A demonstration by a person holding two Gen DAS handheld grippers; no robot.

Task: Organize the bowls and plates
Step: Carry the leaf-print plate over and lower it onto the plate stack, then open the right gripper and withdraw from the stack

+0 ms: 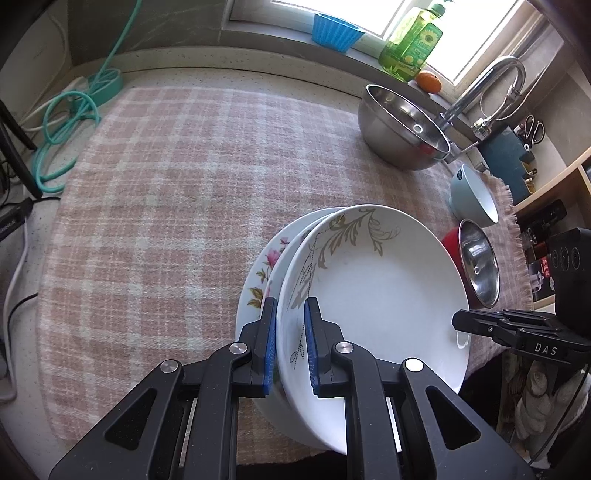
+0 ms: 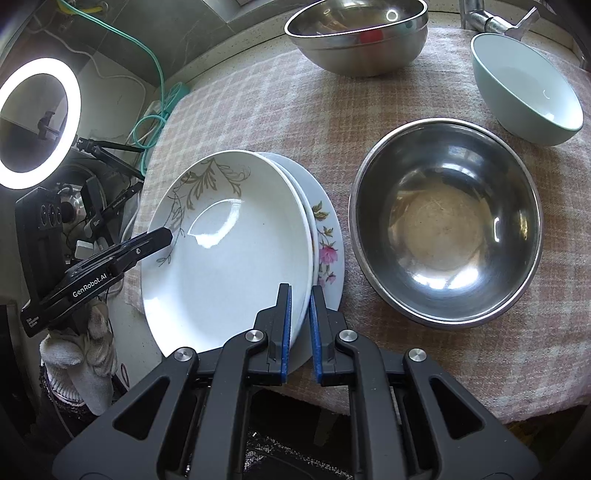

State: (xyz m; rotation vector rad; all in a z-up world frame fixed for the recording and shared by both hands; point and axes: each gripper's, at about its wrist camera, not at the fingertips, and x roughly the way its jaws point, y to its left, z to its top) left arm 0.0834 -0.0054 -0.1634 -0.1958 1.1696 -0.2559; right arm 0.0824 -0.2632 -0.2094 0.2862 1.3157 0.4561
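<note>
- Pink-and-cream checked cloth point(image 1: 155, 206) covers the desk point(image 1: 207, 74), a speckled stone top that runs back to a sill under a bright window at the top of the left wrist view.
- On that sill we see a blue fluted cup point(image 1: 334, 31), a green bottle point(image 1: 412, 44) and an orange fruit point(image 1: 428, 82); a tap point(image 1: 491, 85) arches at upper right, and a teal cable point(image 1: 70, 122) coils at upper left.
- We see a lit ring lamp point(image 2: 37, 123) at the left edge of the right wrist view.
- Our leaf-patterned plate point(image 2: 225, 254), white and shallow with grey-brown fronds near its rim, lies on top of a flowered plate point(image 2: 327, 236) with pink blooms, at the near edge of the cloth; the upper one sits shifted and tilted.
- Being round, neither plate shows a long axis; the fronds lie toward the far rim.
- Our left tongs point(image 1: 290, 347) are closed narrow on the near rim of the leaf-patterned plate.
- Our right tongs point(image 2: 300, 325) are pinched on its opposite rim.
- Right of the plates in the right wrist view stands a steel bowl point(image 2: 447, 221), with a pale green bowl point(image 2: 528, 92) and a larger steel bowl point(image 2: 358, 37) beyond.
</note>
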